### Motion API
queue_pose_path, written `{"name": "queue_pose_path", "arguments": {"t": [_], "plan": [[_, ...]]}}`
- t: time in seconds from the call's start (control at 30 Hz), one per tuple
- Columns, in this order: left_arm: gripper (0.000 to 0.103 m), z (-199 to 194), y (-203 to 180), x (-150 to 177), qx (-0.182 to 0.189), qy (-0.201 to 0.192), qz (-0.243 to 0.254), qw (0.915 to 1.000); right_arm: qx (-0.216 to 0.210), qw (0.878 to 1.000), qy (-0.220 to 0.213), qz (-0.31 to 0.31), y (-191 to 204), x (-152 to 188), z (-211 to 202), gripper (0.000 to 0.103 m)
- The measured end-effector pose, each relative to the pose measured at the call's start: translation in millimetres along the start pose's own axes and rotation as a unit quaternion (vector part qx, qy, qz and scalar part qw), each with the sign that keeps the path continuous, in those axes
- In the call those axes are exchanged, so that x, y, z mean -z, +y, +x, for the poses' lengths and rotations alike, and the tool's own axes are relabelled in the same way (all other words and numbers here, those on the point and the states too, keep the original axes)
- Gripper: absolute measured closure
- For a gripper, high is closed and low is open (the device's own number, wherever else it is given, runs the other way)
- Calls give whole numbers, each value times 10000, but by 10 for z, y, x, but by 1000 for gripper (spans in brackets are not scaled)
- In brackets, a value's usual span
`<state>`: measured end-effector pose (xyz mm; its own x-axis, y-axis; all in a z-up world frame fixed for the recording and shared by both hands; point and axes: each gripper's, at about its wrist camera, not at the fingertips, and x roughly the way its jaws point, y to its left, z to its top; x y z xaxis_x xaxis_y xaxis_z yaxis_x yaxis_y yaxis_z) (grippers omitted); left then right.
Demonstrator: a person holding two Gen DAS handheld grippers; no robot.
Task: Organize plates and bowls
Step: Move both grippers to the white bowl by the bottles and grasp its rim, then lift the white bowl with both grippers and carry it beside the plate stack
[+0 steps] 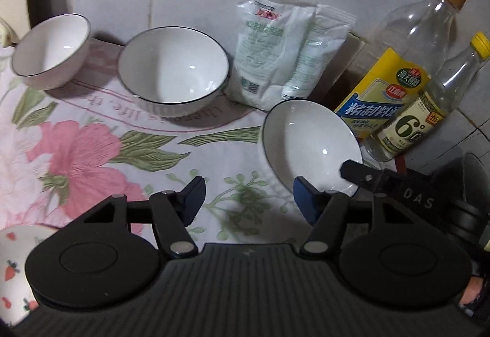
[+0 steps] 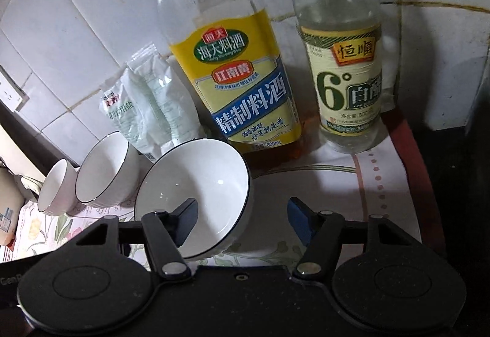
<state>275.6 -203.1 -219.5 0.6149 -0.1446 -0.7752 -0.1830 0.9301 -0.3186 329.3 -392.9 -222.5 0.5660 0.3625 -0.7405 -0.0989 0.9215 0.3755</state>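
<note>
Three white bowls with thin dark rims stand on a floral cloth [image 1: 79, 147]. A small bowl [image 1: 50, 50] is at the far left, a larger one [image 1: 173, 67] in the middle, and a third bowl [image 1: 309, 141] nearest, on the right. My left gripper [image 1: 248, 199] hangs open over the cloth just left of that third bowl, with nothing between its fingers. My right gripper [image 2: 242, 219] is open astride the rim of this bowl [image 2: 196, 183]. Its left finger [image 2: 183, 219] is inside the bowl and the other is outside; neither pad presses the wall.
A white salt bag [image 1: 284, 52] leans on the tiled wall behind the bowls. A cooking wine bottle [image 2: 242, 85] and a vinegar bottle [image 2: 346, 76] stand close behind the nearest bowl. A strawberry-patterned dish [image 1: 15, 263] sits at the lower left.
</note>
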Motion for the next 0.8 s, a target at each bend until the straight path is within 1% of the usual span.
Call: {"name": "queue_pose_path", "arguments": {"t": [0.07, 0.13, 0.2, 0.23, 0.3, 0.33, 0.37, 0.4, 0.43, 0.47, 0.5, 0.53, 0.6, 0.73, 0.8], "plan": [[44, 58, -33, -19, 51, 52, 57, 10000, -13, 10000, 94, 25, -12, -14, 58, 39], [46, 118, -61, -34, 154, 84, 96, 9998, -51, 9998, 189, 37, -25, -15, 122, 40], [49, 155, -57, -43, 357, 77, 52, 9993, -136, 9994, 306, 57, -38, -11, 179, 40], [49, 171, -53, -45, 380, 69, 27, 9993, -169, 9992, 348, 80, -40, -5, 197, 41], [49, 201, -50, -47, 295, 98, -12, 9995, -181, 9989, 408, 146, -50, 6, 233, 41], [52, 215, -41, -46, 294, 104, -44, 9995, -198, 9987, 431, 178, -58, 11, 247, 42], [59, 234, -29, -44, 270, 131, -75, 9995, -207, 9985, 453, 226, -66, 16, 263, 43], [65, 260, -10, -43, 239, 175, -107, 9995, -222, 9982, 486, 270, -72, 22, 281, 46], [67, 285, 11, -42, 234, 227, -154, 9994, -227, 9978, 528, 316, -79, 27, 308, 52], [68, 298, 40, -42, 285, 246, -261, 9990, -213, 9976, 562, 357, -85, 31, 325, 55], [73, 309, 66, -42, 373, 266, -357, 9983, -200, 9972, 598, 407, -91, 34, 339, 59], [76, 311, 78, -45, 465, 284, -428, 9976, -235, 9968, 603, 471, -95, 32, 342, 65], [87, 316, 72, -54, 565, 325, -453, 9968, -362, 9954, 645, 615, -98, 25, 349, 75], [87, 280, -4, -68, 525, 356, -335, 9974, -118, 9947, 772, 675, -37, -7, 366, 78], [87, 266, -15, -60, 473, 407, -302, 9976, -103, 9939, 821, 730, -31, -11, 344, 78]]}}
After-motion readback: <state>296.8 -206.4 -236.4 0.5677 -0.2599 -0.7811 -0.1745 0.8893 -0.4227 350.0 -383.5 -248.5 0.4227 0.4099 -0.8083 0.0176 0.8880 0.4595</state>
